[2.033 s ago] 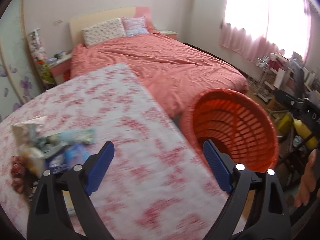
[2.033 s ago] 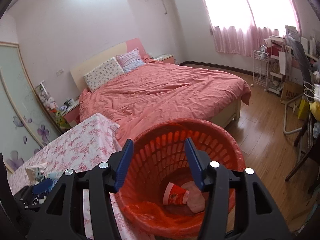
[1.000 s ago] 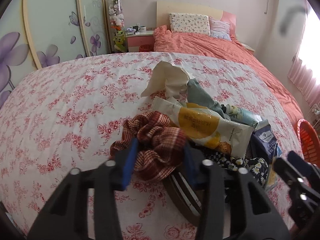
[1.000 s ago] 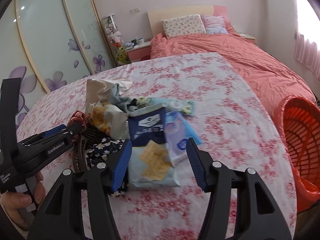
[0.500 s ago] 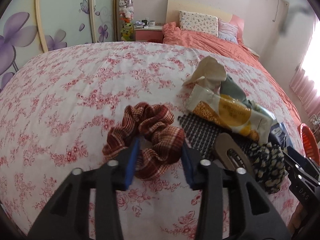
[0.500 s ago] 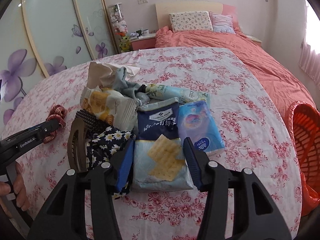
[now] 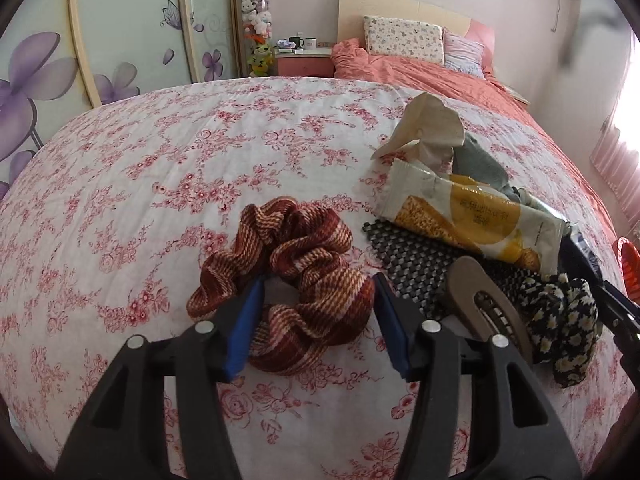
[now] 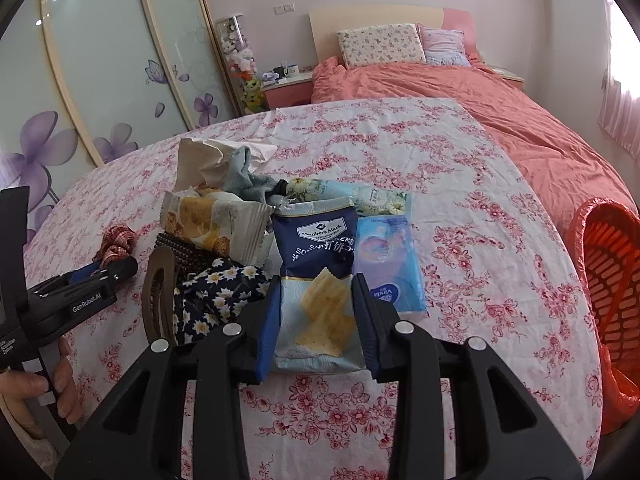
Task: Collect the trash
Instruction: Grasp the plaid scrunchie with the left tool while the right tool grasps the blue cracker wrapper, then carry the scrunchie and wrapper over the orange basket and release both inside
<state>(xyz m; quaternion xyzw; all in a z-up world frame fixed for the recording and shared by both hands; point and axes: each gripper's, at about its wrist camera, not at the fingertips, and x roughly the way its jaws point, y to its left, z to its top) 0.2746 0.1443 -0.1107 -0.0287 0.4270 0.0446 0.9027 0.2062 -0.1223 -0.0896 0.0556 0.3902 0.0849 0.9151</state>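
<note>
A pile of items lies on the floral tablecloth [image 7: 160, 168]. My left gripper [image 7: 318, 312] is open, its blue pads either side of the near part of a red-brown plaid scrunchie [image 7: 288, 280]. My right gripper [image 8: 316, 312] is open, its pads straddling the lower end of a blue cracker packet [image 8: 316, 272]. Beside them lie a yellow biscuit wrapper [image 7: 472, 216], also in the right wrist view [image 8: 212, 224], a crumpled paper [image 7: 428, 128], and a blue tissue pack [image 8: 388, 264]. The orange trash basket [image 8: 608, 280] stands off the table's right edge.
A brown hair clip [image 7: 484, 308], a black daisy scrunchie [image 7: 560, 320], a black mesh mat [image 7: 412, 256] and a grey cloth [image 8: 244, 176] are in the pile. A bed with a coral cover [image 8: 520, 120] lies behind the table. Sliding wardrobe doors [image 8: 100, 80] are on the left.
Both grippers swung from the basket to the pile. The left closed in around the plaid scrunchie; the right lowered over the cracker packet and its pads narrowed.
</note>
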